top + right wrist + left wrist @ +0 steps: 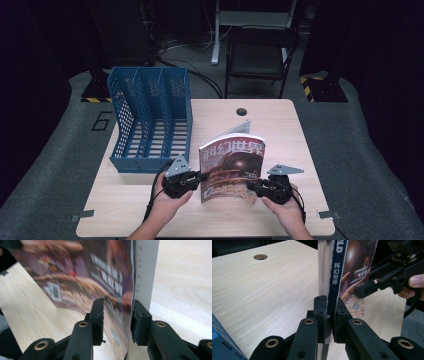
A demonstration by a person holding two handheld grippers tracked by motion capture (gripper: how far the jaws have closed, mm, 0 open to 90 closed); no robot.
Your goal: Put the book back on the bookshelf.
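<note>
While the blue file rack [150,120] is standing at the far left of the worktop [300,150], its three slots facing the person, the left gripper [198,177] is sitting just to its right with its fingers [320,312] clenched on the spine edge of the magazine [231,167]. That magazine is standing upright on its lower edge near the middle of the worktop, its red cover turned toward the person and one page fanning out behind. To its right, the right gripper [251,188] is straddling the open edge, its fingers [98,315] released and parted, neither one pressing the cover
</note>
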